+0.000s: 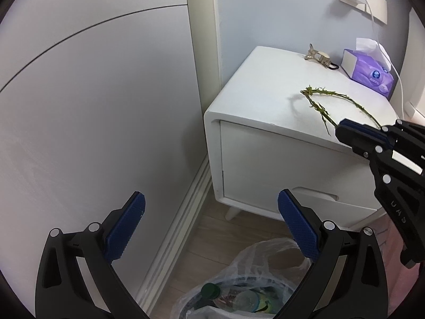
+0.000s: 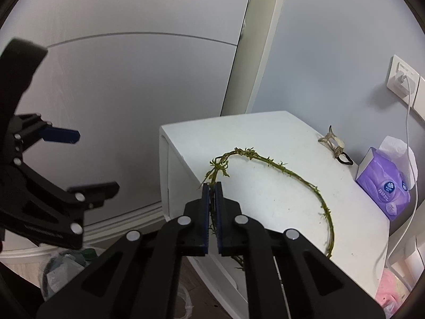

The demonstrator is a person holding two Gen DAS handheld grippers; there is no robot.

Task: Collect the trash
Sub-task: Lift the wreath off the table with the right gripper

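A long green plant stem [image 2: 287, 171] curves in a loop over the top of the white nightstand [image 2: 265, 138]. My right gripper [image 2: 212, 186] is shut on one end of the stem at the nightstand's front edge; it also shows in the left wrist view [image 1: 341, 130], with the stem [image 1: 342, 97] arching from it. My left gripper [image 1: 211, 212] is open and empty, held in the air left of the nightstand [image 1: 252, 101] and above a trash bin lined with a clear plastic bag [image 1: 255, 279]. The bin holds bottles and other rubbish.
A purple tissue box [image 2: 385, 183], a hair claw clip [image 2: 330, 139] and a black hair tie [image 2: 345, 158] lie at the back of the nightstand. A white charger cable [image 2: 409, 143] hangs from a wall socket [image 2: 401, 79]. A grey wall stands to the left.
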